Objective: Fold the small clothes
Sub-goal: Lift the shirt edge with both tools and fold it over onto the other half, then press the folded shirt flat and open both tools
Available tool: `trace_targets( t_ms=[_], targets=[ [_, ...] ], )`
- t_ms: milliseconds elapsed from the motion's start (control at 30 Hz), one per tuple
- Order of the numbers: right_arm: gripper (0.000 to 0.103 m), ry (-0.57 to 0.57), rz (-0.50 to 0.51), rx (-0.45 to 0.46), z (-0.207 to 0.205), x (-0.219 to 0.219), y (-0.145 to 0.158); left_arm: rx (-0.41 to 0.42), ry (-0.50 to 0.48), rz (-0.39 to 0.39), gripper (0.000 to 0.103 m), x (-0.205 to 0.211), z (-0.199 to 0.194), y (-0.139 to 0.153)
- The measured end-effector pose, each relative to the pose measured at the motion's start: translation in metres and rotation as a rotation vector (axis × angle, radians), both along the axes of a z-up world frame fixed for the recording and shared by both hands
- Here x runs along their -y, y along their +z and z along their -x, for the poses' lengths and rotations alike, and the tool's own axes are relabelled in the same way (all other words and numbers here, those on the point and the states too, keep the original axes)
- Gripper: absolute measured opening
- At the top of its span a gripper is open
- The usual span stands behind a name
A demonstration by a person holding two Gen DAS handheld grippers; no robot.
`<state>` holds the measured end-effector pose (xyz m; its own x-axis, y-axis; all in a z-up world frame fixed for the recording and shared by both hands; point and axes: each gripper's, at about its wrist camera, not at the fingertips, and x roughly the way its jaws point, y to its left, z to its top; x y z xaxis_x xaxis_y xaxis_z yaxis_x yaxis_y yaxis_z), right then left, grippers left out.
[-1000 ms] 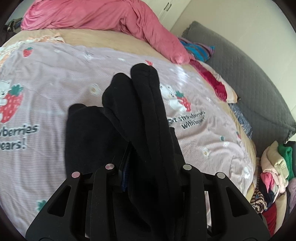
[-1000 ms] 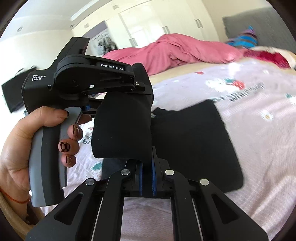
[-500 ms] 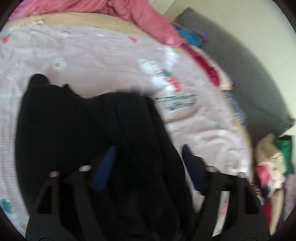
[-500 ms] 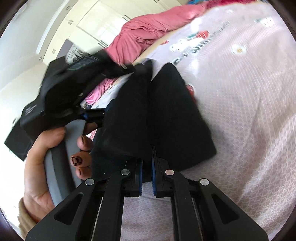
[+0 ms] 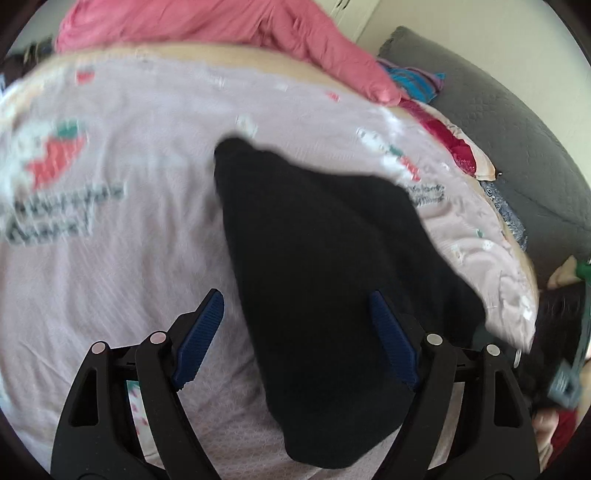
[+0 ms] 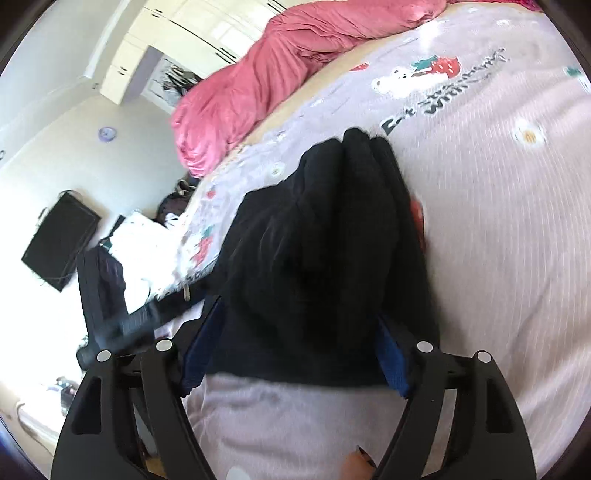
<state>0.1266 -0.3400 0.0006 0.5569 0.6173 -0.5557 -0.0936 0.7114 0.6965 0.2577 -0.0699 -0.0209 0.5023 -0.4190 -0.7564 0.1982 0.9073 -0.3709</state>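
Observation:
A folded black garment lies on the pale pink printed bedspread. My left gripper is open, its blue pads wide apart, with the garment's near end lying between and past them. In the right wrist view the same black garment lies bunched on the bedspread. My right gripper is open too, with its blue pads on either side of the garment's near edge. Neither gripper holds anything.
A pink duvet lies heaped at the head of the bed. A grey sofa and a pile of clothes stand to the right. In the right wrist view the bed's left edge drops to a floor with bags and a black panel.
Both grippers have opened and let go of the black garment. It now lies folded on the bedspread, and both grippers have drawn back from it.

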Motion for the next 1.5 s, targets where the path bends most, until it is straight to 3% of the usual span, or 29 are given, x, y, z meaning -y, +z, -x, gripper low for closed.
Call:
trace_targets(
  t_ms=[200,367,433,567,733,867,967,1033,1300,1500],
  targets=[
    [0.072,0.048,-0.031,-0.068,-0.050,0.004,-0.004,0.035,-0.020,-0.048,0.075,0.003,-0.001,0.004],
    [0.051,0.062,-0.014,-0.080,-0.072,0.002,-0.011,0.047,-0.027,-0.063,0.075,0.009,-0.002,0.005],
    [0.022,0.064,0.002,-0.070,-0.074,0.000,-0.013,0.051,-0.029,-0.071,0.075,0.014,-0.004,0.005],
    [0.018,0.093,0.121,0.029,-0.073,-0.009,0.004,0.058,-0.035,-0.072,0.075,0.019,-0.005,0.006],
    [0.018,0.068,0.202,0.136,-0.065,-0.007,0.022,0.061,-0.053,-0.040,0.075,0.020,-0.001,0.010],
    [0.018,0.044,0.288,0.092,-0.069,-0.001,0.005,0.036,-0.079,-0.037,0.076,0.029,0.004,0.002],
    [0.020,0.036,0.259,0.030,-0.075,0.001,-0.013,0.024,-0.076,-0.045,0.077,0.032,0.005,-0.005],
    [0.028,0.019,0.234,0.020,-0.072,0.007,-0.015,0.020,-0.072,-0.035,0.077,0.031,0.005,-0.005],
    [0.041,-0.006,0.224,0.025,-0.044,0.013,-0.004,0.037,-0.065,-0.043,0.078,0.027,0.015,0.001],
    [0.066,-0.065,0.328,0.100,-0.013,0.015,0.016,0.065,-0.068,-0.043,0.080,0.023,0.029,0.012]
  ],
)
